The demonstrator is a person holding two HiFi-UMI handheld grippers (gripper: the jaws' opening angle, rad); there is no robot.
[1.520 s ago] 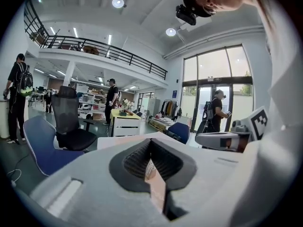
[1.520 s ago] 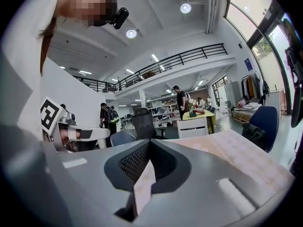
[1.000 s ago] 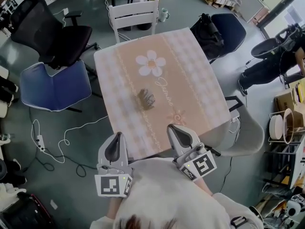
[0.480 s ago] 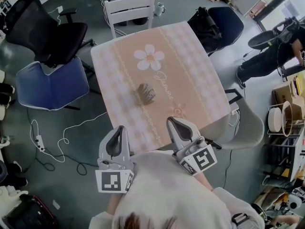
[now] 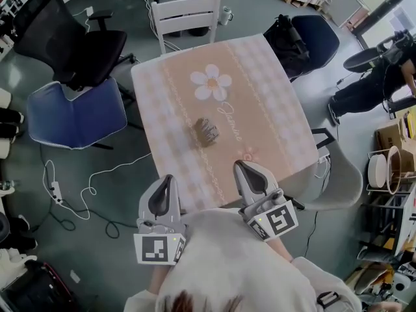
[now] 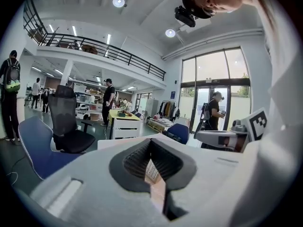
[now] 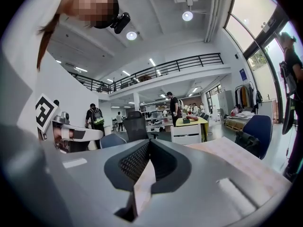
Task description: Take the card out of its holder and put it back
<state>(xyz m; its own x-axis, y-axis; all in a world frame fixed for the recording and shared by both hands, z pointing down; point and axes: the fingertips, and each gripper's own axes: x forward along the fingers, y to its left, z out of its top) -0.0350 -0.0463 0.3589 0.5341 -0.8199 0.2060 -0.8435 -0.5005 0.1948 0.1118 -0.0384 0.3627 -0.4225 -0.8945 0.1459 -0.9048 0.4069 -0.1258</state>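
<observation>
Card holder [image 5: 207,132] on table [image 5: 260,77]: seen in head view, not right gripper view.

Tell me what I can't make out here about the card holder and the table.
- Whether a card is in the holder: head view, too small and dim.
- Near edge of the table: head view, partly covered by the left claw, right claw and the person's shoulders.
- The holder, right gripper view: blocked by that claw's own body.
</observation>
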